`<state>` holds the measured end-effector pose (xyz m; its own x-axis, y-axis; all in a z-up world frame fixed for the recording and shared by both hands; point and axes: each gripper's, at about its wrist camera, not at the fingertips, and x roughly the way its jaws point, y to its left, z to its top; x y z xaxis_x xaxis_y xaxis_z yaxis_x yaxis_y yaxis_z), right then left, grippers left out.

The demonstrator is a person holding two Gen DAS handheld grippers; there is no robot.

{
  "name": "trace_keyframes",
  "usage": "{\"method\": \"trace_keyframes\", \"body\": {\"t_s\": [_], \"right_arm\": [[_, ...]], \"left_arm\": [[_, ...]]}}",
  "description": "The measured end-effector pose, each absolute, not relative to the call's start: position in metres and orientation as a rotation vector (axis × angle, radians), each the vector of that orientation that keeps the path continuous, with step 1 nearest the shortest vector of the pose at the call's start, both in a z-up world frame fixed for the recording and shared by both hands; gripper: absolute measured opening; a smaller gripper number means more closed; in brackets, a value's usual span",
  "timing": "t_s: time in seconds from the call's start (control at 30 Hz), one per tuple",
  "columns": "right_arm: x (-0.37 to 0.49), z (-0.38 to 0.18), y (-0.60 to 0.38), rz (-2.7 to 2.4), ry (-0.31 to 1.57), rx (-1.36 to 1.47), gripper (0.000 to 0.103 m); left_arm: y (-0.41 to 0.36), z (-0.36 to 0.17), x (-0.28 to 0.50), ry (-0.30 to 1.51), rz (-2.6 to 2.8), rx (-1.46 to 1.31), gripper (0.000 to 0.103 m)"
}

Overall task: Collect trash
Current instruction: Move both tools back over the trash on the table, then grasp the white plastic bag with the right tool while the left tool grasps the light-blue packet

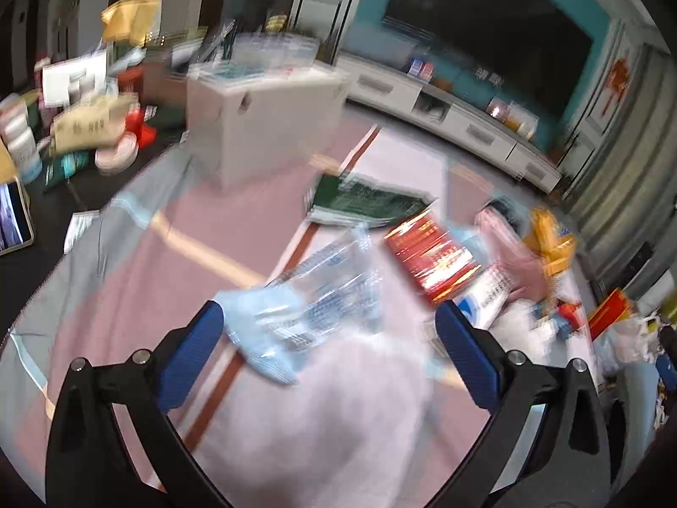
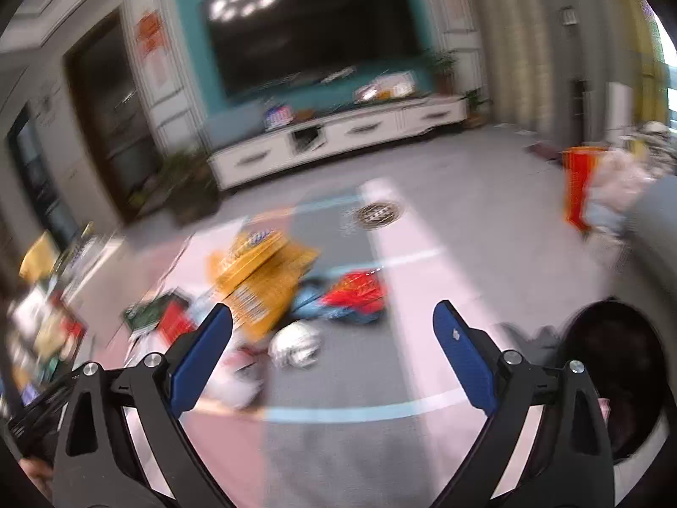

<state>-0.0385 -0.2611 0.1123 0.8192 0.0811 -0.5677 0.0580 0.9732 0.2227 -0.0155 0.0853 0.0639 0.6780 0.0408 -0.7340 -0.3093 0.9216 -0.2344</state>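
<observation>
Both views are motion-blurred. My left gripper (image 1: pixel 330 321) is open with its blue pads far apart. On the pink mat between them lies a clear plastic wrapper (image 1: pixel 321 305) with blue print, over a blurred white mass (image 1: pixel 321 415) I cannot identify. Beyond it lie a red packet (image 1: pixel 431 254), a green packet (image 1: pixel 364 203) and yellow packaging (image 1: pixel 550 241). My right gripper (image 2: pixel 332 317) is open with nothing between its fingers. Ahead of it on the floor lie a yellow bag (image 2: pixel 258 279), a red wrapper (image 2: pixel 355 292), a blue wrapper (image 2: pixel 311 302) and a crumpled white ball (image 2: pixel 296 345).
A white box (image 1: pixel 262 127) stands on the mat behind the litter, with piled goods to its left. A dark round bin (image 2: pixel 613 381) sits at the right. A white TV cabinet (image 2: pixel 338 135) lines the far wall. A red bag (image 2: pixel 577 186) stands at the right.
</observation>
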Motion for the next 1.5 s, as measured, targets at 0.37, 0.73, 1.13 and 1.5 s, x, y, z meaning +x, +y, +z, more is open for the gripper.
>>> {"method": "trace_keyframes", "body": {"t_s": [0.37,0.73,1.13,1.5], "right_arm": [[0.029,0.046,-0.145,0.194,0.802,0.151,0.094],[0.041,0.015,-0.138,0.195,0.854,0.109,0.082],[0.026,0.018,-0.133,0.235,0.869,0.075,0.033],[-0.01,0.057,-0.138,0.306,0.797,0.131,0.033]], "left_arm": [[0.11,0.024,0.013,0.873,0.226,-0.436,0.099],[0.108,0.01,0.019,0.915,0.241,-0.447,0.063],[0.112,0.022,0.003,0.874,0.167,-0.554,0.032],[0.099,0.074,-0.031,0.729,0.081,-0.57,0.032]]}}
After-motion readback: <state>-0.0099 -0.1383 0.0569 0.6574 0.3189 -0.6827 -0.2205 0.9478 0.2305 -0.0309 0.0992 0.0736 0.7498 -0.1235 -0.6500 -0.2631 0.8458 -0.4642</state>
